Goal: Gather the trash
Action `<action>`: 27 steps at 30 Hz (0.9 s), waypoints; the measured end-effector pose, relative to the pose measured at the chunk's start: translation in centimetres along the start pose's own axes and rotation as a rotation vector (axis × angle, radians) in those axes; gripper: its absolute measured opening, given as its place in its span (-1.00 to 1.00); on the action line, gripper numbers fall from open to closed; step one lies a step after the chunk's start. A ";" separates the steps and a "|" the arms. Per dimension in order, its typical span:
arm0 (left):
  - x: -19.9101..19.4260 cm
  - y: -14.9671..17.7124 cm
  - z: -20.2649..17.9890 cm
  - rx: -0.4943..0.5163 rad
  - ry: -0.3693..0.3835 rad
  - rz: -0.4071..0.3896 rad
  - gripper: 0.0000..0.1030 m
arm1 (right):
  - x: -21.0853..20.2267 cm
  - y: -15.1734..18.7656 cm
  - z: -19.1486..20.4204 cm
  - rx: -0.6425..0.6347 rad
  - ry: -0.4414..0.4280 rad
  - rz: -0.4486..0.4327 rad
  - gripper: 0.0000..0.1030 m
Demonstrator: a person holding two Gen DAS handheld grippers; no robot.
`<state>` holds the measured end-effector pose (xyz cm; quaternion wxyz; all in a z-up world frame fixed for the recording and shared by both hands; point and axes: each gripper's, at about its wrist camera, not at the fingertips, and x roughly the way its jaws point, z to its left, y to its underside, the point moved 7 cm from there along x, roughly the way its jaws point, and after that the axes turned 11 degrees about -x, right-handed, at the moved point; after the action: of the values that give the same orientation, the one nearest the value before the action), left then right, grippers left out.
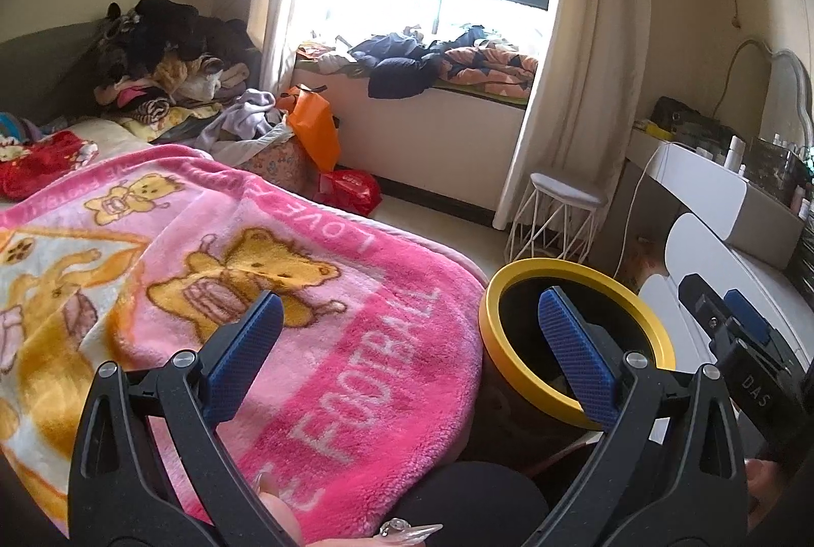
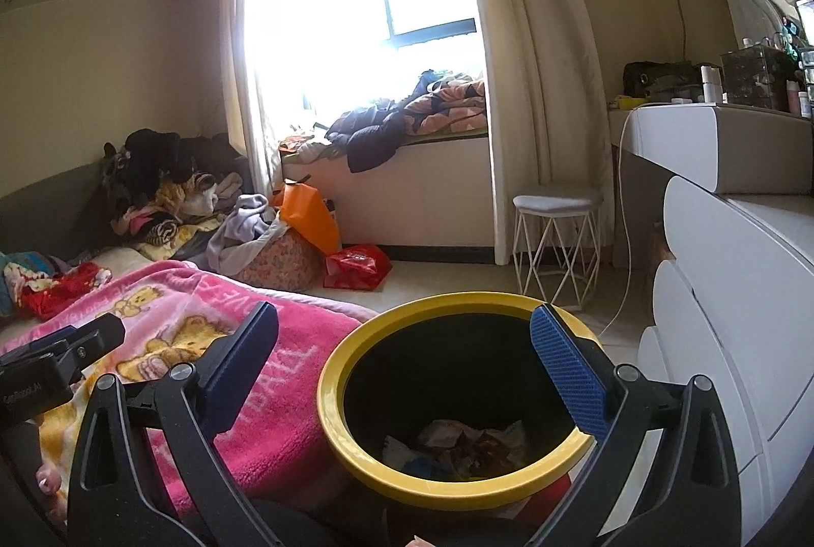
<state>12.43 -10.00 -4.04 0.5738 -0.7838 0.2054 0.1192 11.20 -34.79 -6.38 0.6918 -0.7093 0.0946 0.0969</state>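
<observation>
A black bin with a yellow rim (image 2: 356, 460) stands on the floor beside the bed; crumpled wrappers and paper (image 2: 458, 448) lie at its bottom. It also shows in the left wrist view (image 1: 496, 343). My right gripper (image 2: 407, 353) is open and empty, held just above the bin's mouth. My left gripper (image 1: 412, 338) is open and empty, over the edge of the pink bear blanket (image 1: 305, 252), left of the bin. The right gripper's body (image 1: 732, 333) shows at the right of the left wrist view.
The bed carries the pink blanket (image 2: 285, 374) and a pile of clothes (image 2: 168, 196). Orange bag (image 2: 310, 216) and red bag (image 2: 358, 264) lie on the floor by the window seat. A white wire stool (image 2: 554, 236) and white drawers (image 2: 737, 343) stand to the right.
</observation>
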 end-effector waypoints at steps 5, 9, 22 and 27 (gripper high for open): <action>0.0 0.0 0.0 0.003 0.000 -0.001 0.80 | 0.0 0.0 0.0 -0.001 -0.005 -0.002 0.87; 0.1 0.0 0.0 0.004 -0.001 0.000 0.80 | 0.0 0.0 0.0 0.001 -0.005 0.000 0.87; 0.2 0.1 -0.2 0.004 -0.004 0.003 0.80 | -0.1 -0.1 0.0 0.003 -0.005 0.003 0.87; 0.2 0.1 -0.2 0.005 -0.002 0.003 0.80 | -0.1 -0.1 0.0 0.004 -0.005 0.003 0.87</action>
<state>12.57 -10.29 -4.15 0.5759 -0.7818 0.2064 0.1202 11.14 -34.76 -6.29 0.6932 -0.7075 0.0941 0.0997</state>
